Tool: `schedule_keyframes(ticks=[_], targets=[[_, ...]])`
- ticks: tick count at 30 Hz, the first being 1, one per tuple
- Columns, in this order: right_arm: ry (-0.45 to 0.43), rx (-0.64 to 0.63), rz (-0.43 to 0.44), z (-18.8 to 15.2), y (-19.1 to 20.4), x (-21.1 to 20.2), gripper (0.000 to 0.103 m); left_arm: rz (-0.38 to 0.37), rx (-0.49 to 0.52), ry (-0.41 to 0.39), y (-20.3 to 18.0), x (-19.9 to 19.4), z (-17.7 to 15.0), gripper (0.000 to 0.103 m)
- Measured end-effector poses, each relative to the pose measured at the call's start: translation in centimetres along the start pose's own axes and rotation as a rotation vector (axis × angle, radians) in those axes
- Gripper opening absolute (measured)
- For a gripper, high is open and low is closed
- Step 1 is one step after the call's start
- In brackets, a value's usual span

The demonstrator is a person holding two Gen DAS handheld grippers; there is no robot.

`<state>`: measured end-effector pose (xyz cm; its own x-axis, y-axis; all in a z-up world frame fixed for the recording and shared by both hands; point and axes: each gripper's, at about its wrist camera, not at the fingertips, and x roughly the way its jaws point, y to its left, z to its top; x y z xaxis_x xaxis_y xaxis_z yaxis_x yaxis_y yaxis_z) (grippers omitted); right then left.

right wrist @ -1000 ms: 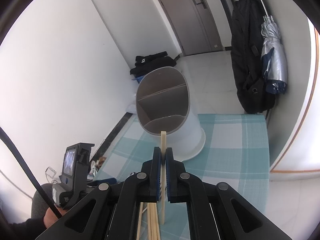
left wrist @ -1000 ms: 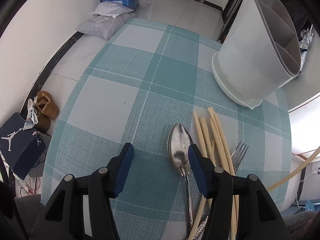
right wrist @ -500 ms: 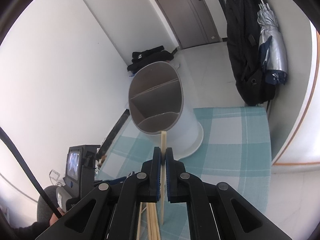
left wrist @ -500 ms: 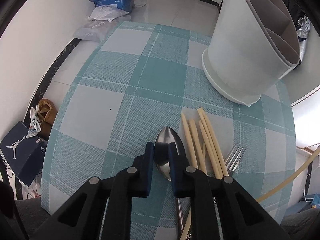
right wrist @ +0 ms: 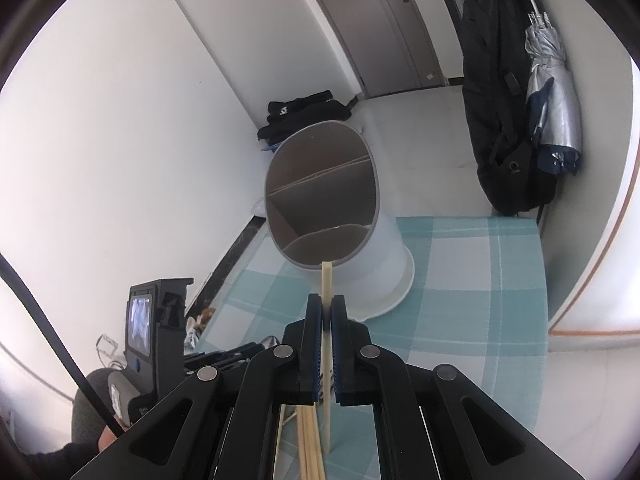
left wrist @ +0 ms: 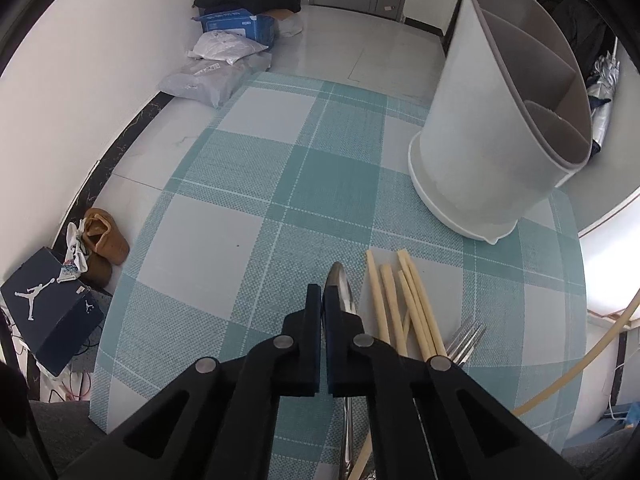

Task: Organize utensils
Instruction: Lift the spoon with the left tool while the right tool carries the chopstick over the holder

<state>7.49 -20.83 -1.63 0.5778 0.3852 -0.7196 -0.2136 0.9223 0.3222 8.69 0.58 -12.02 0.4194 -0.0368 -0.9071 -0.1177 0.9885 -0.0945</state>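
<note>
- The left gripper [left wrist: 322, 298] is seen fully closed, with nothing visibly held; the spoon [left wrist: 340, 284] is largely hidden just beside it.
- One chopstick [right wrist: 327, 280] is clamped by the right gripper [right wrist: 327, 308], before the holder [right wrist: 324, 192].
- The fork [left wrist: 466, 340] is partly covered.

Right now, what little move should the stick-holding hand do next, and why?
Probably lift the pale wooden chopstick forward, over the rim of the white divided utensil holder. The right gripper is shut on it, its top end sits just below the holder's open mouth, and the compartments look empty.
</note>
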Motion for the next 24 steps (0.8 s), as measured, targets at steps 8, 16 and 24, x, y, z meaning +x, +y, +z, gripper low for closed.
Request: schedule_keyframes(ticks=[8,16,24], targets=[[-0.029,-0.055,-0.024,-0.4,1.0,-0.5,0.004,-0.059,-0.088,-0.165,1.7,-4.0,0.9,0.000],[-0.054,-0.102,-0.033,-0.6,2.0,-0.8,0.004,-0.117,-0.085,-0.351,1.5,-8.3,0.7,0.000],[-0.089,-0.146,-0.059,-1.4,3.0,-1.0,0.004,-0.186,-0.025,-0.415,0.7,-10.6,1.2,0.000]])
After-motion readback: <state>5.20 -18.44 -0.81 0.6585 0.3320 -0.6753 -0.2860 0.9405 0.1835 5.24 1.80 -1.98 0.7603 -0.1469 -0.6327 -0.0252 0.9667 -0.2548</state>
